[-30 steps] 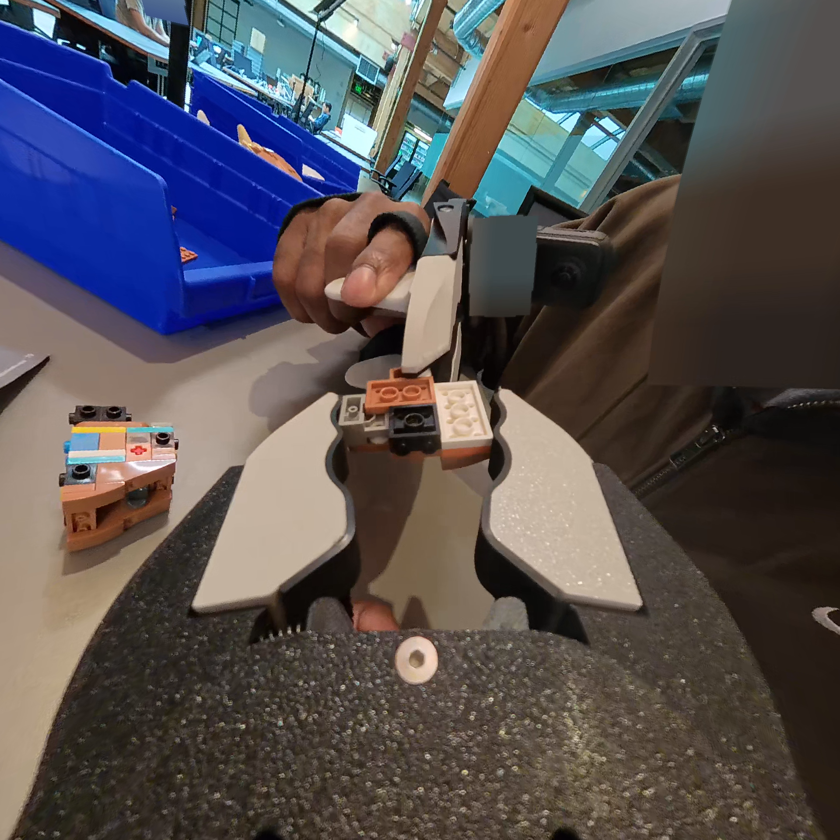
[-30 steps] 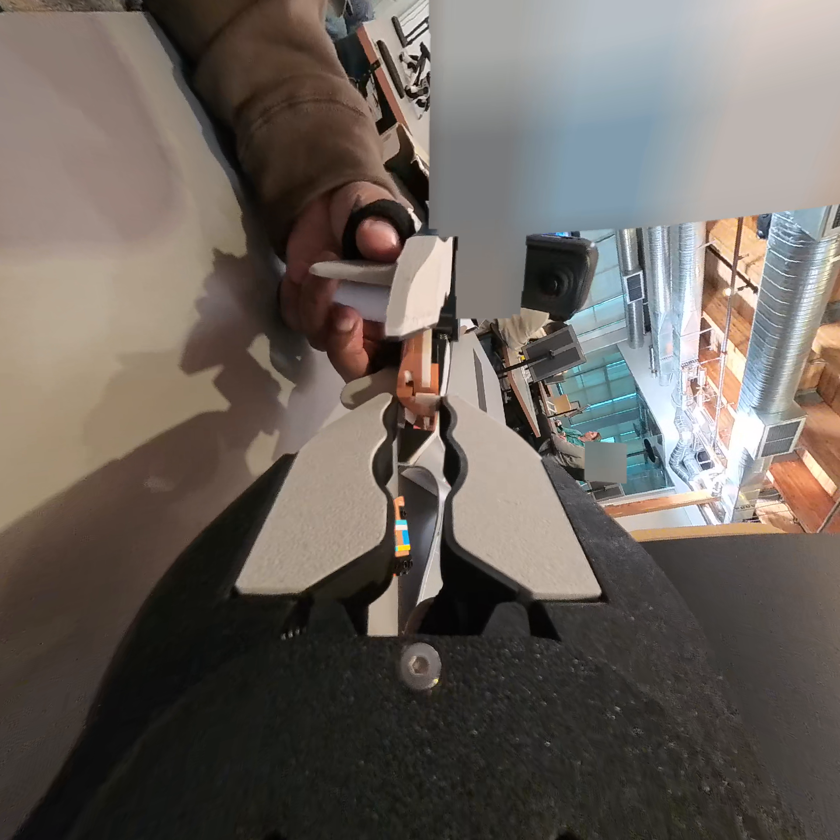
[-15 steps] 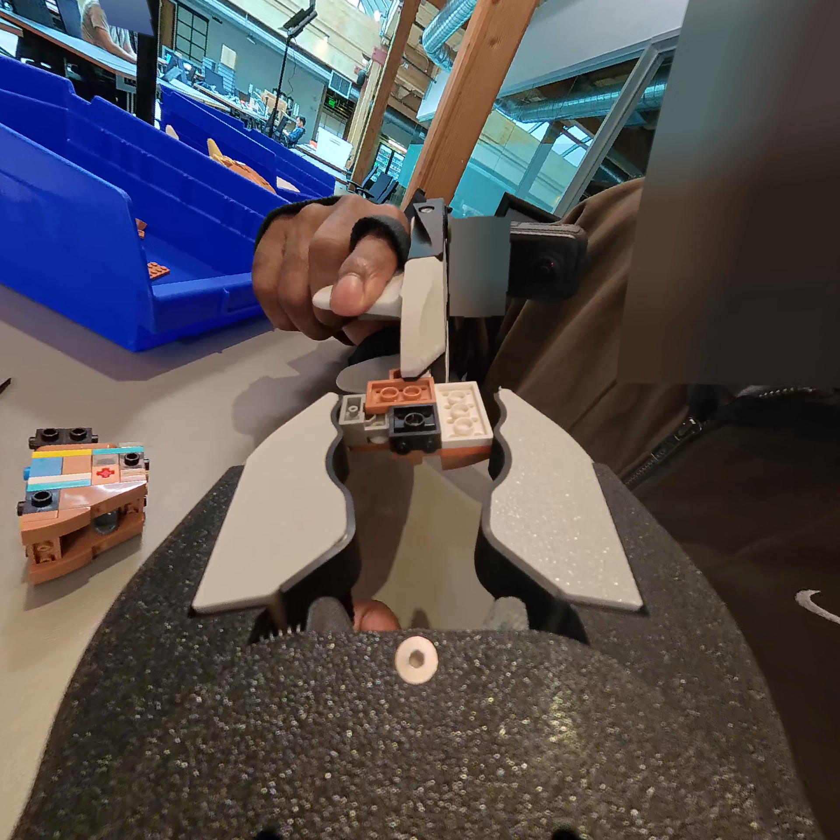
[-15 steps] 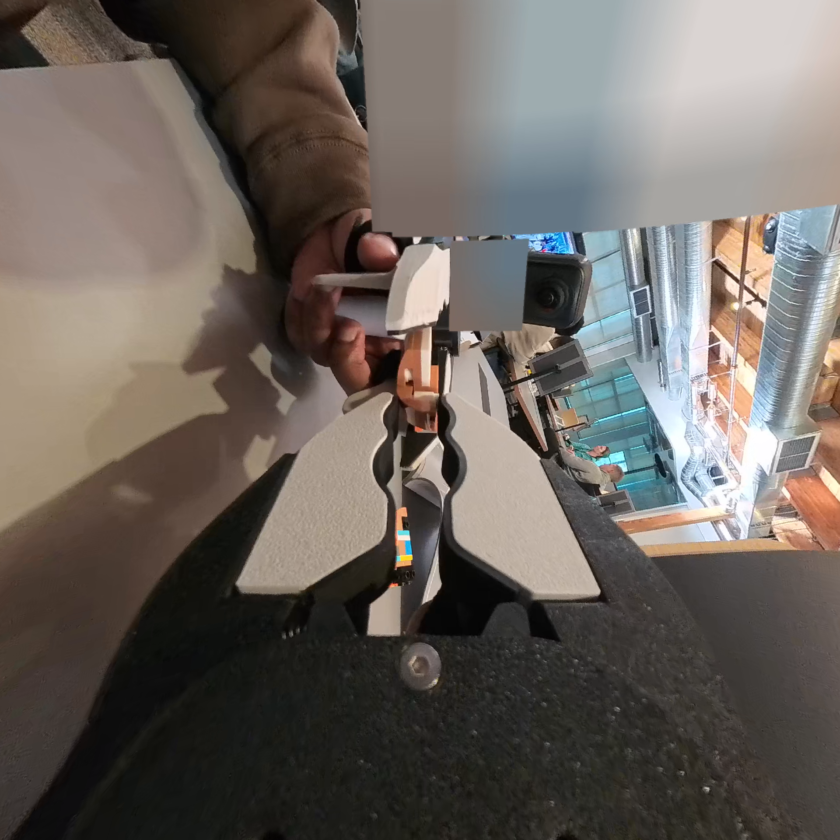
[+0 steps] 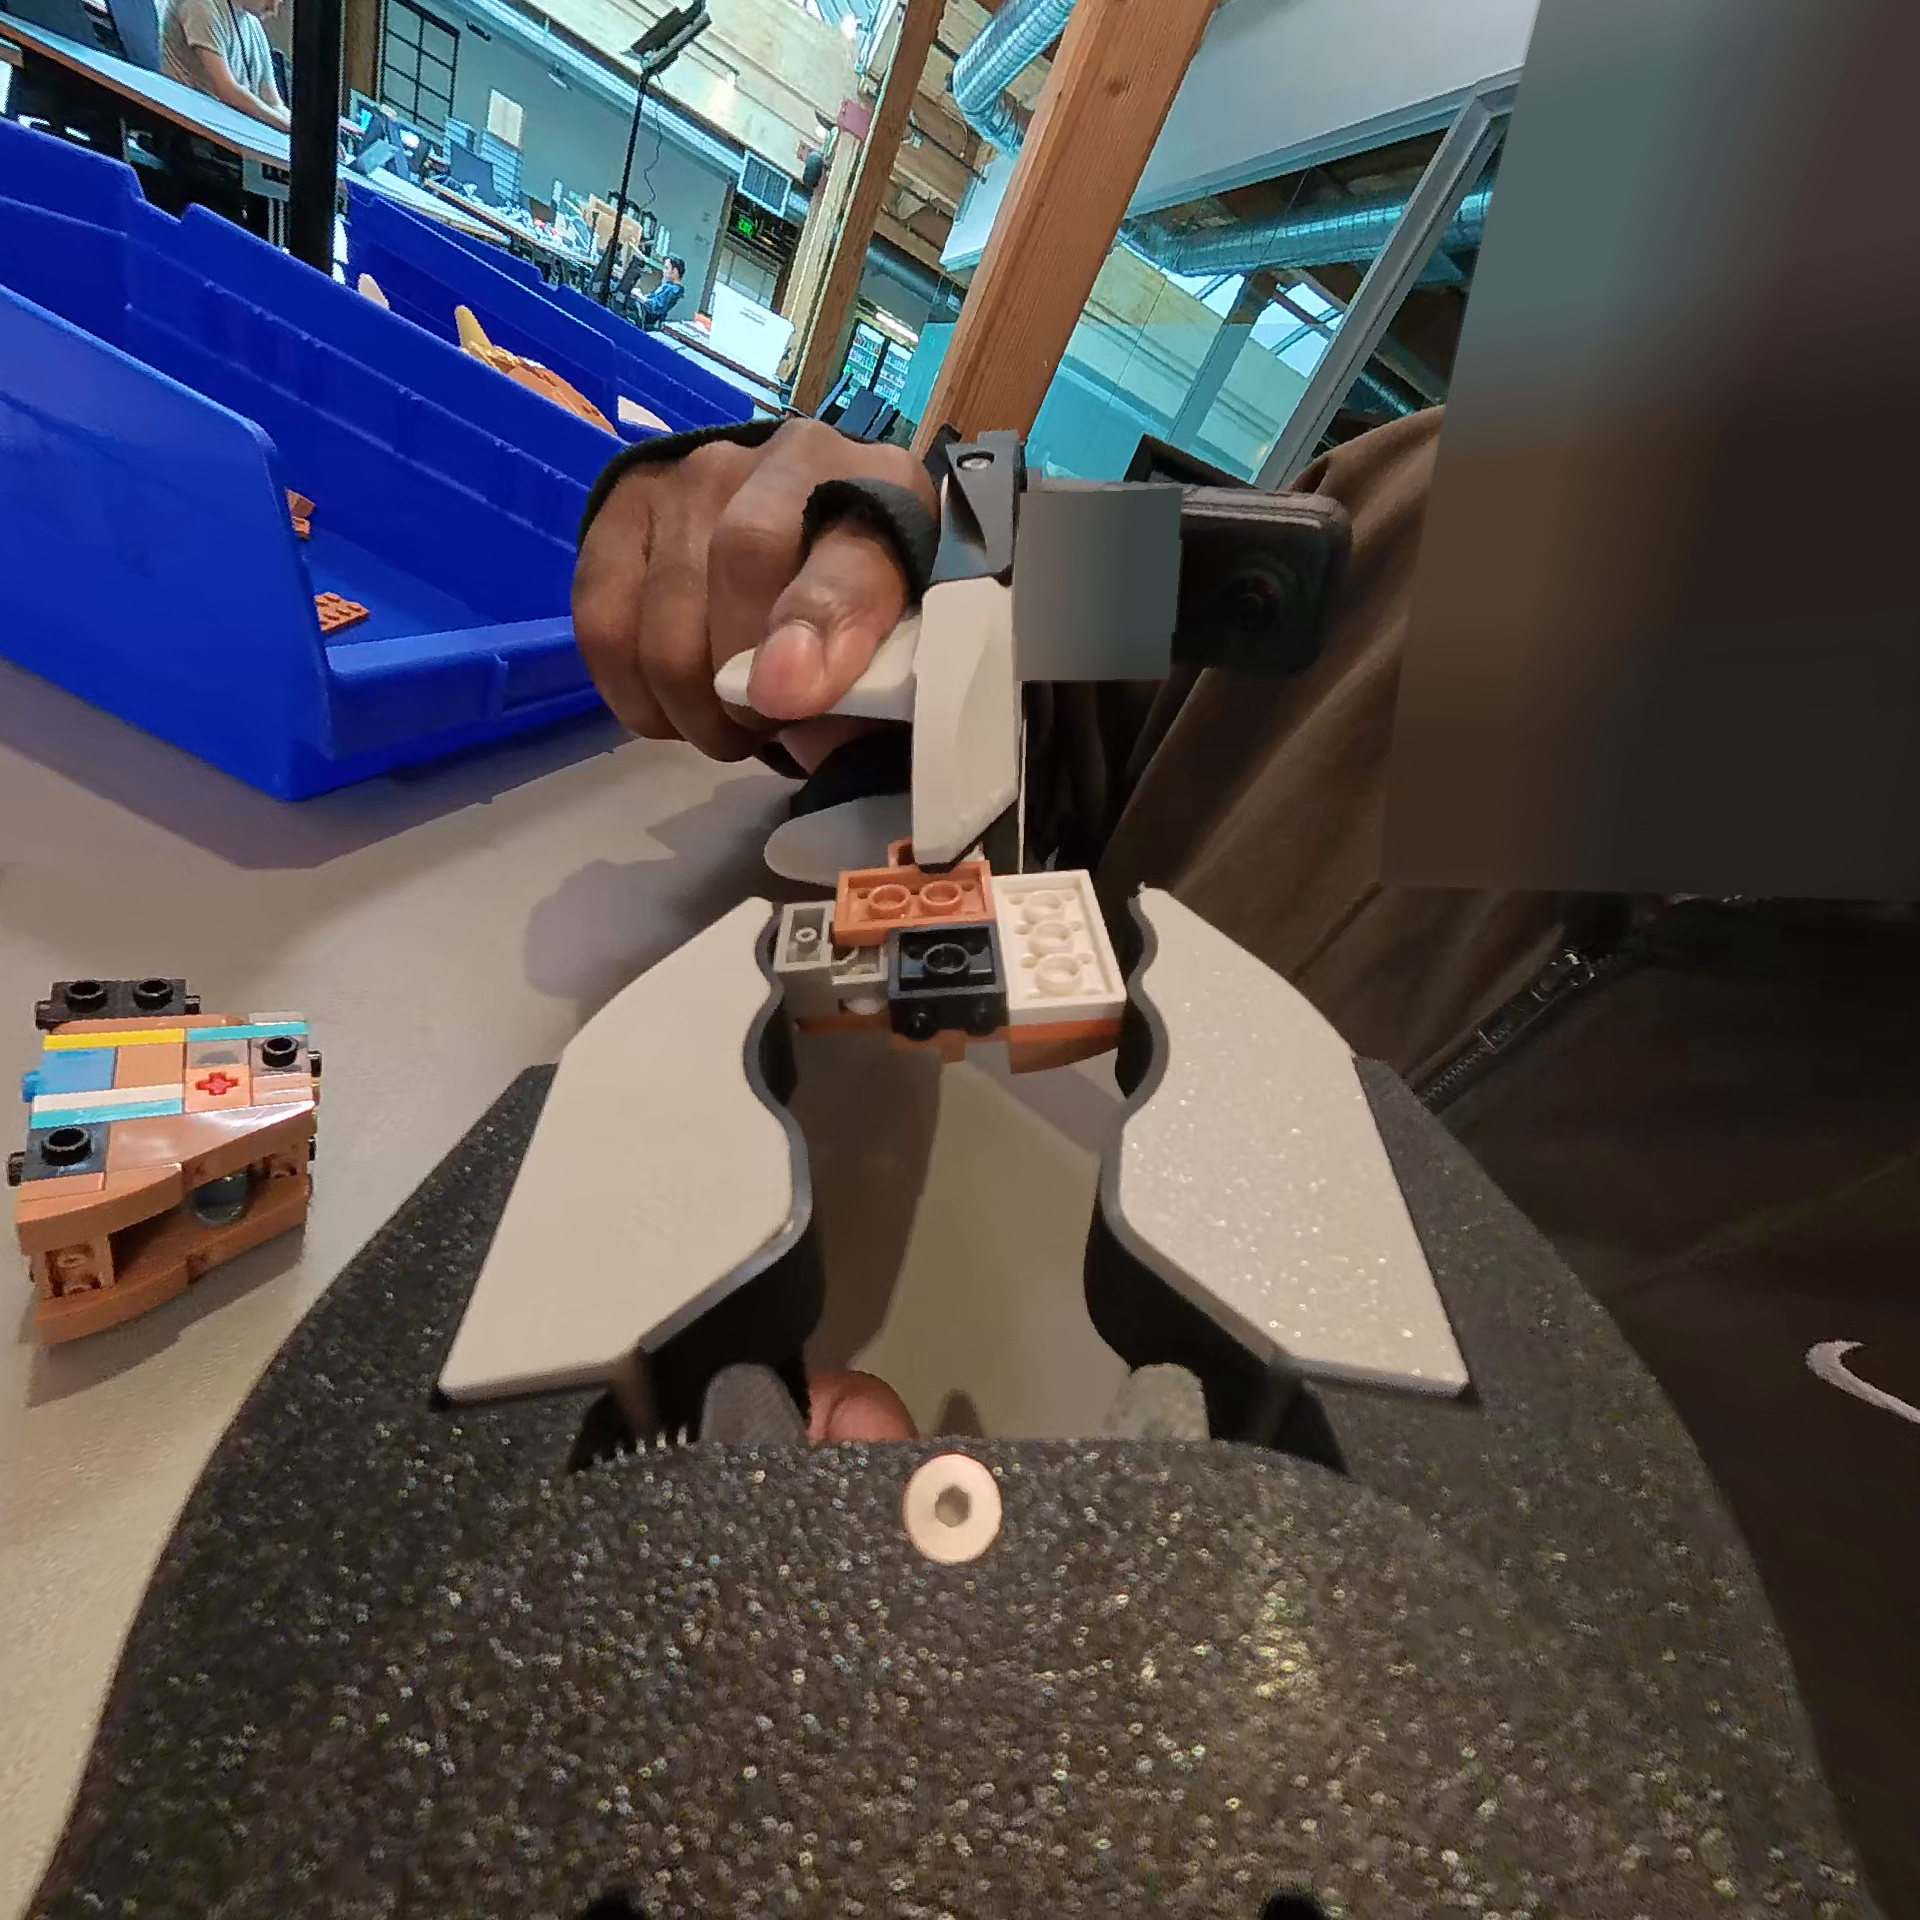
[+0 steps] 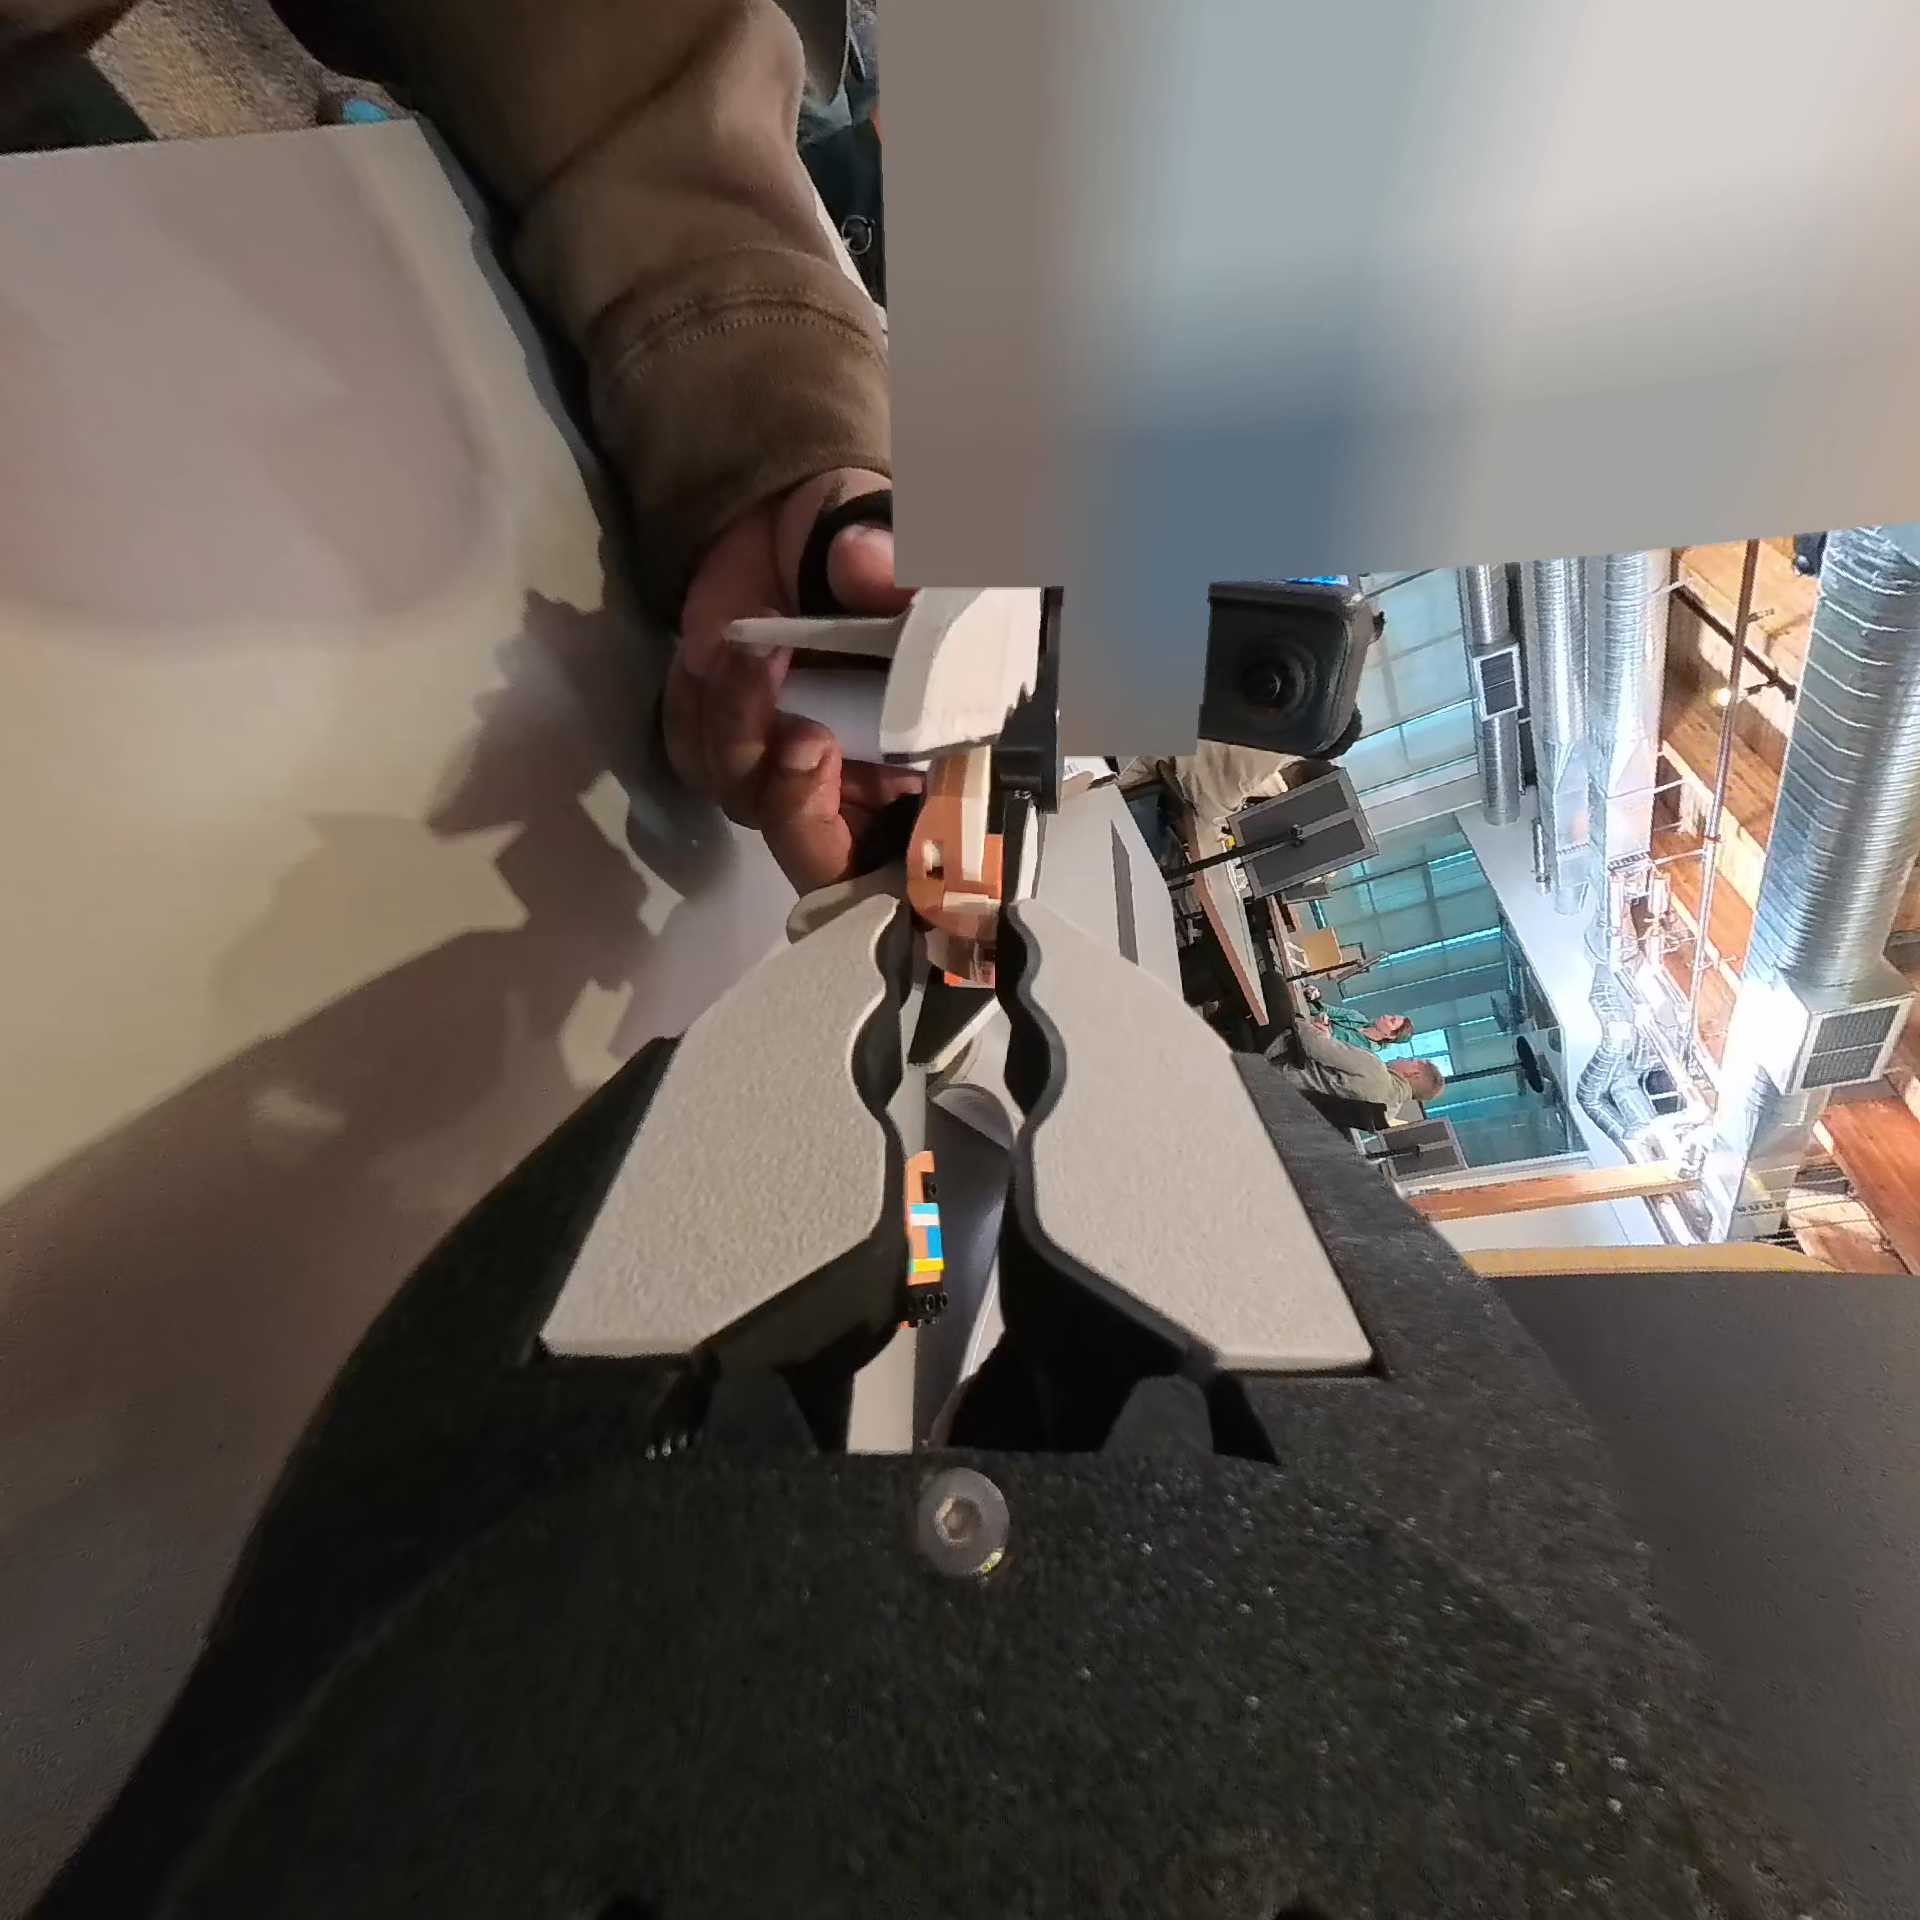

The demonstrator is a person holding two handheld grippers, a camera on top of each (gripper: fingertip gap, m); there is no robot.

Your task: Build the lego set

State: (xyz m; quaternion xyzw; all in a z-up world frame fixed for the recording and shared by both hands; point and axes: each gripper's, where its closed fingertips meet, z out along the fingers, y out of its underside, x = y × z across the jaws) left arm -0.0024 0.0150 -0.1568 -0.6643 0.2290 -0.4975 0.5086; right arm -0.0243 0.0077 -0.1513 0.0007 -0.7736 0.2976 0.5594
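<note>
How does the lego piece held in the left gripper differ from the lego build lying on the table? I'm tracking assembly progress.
The held assembly is clamped in the left gripper, off the table; the finished-looking build rests on the table, untouched.
The held assembly looks smaller and shows white, grey and black pieces on top; the table build carries blue, teal and yellow tiles.
The right gripper meets the held assembly's orange plate; nothing touches the table build.
Both have brown-orange bases.

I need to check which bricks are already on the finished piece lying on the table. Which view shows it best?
The left wrist view: the finished piece lies whole on the table, its top and side visible. The right wrist view shows only a narrow coloured strip of it between the tongs.
</note>
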